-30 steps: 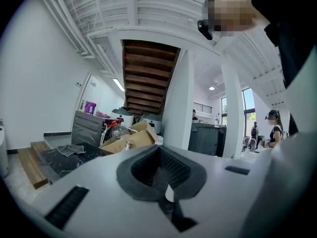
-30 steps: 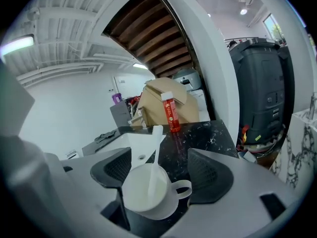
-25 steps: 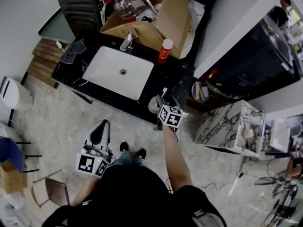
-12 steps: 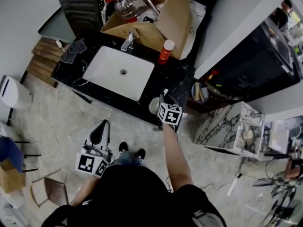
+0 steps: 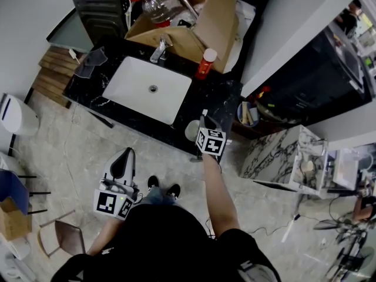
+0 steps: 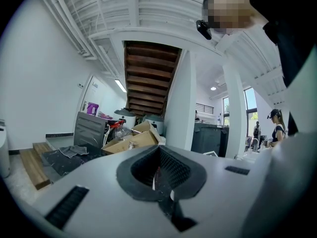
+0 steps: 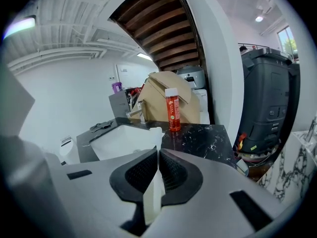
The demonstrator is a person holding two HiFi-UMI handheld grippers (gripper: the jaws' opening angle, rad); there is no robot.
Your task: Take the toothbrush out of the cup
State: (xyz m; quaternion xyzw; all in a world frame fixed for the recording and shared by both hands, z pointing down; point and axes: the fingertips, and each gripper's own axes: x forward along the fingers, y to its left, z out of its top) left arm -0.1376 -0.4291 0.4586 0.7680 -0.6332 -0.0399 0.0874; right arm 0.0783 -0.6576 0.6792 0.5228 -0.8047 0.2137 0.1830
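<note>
A pale cup [image 5: 191, 130] stands near the front edge of the black marble counter [image 5: 220, 96]. A white toothbrush [image 5: 204, 114] sticks up out of it. My right gripper [image 5: 205, 124] is at the cup, and its jaws have just been closing on the brush. In the right gripper view the white toothbrush handle [image 7: 152, 195] runs between the black pads [image 7: 174, 173], and the right gripper [image 7: 158, 151] is shut on it. My left gripper [image 5: 125, 156] hangs low in front of the counter, away from the cup; in the left gripper view the left gripper [image 6: 158, 155] is shut and empty.
A white sink [image 5: 150, 90] with a faucet [image 5: 157, 50] lies left of the cup. A red bottle [image 5: 204, 63] and an open cardboard box [image 5: 197, 22] stand behind it. A round bin [image 5: 249, 114] sits right of the counter, a toilet [image 5: 17, 116] at far left.
The right gripper's jaws have closed on the toothbrush handle, with the hand nearly in place at the cup. The left gripper has not moved.
</note>
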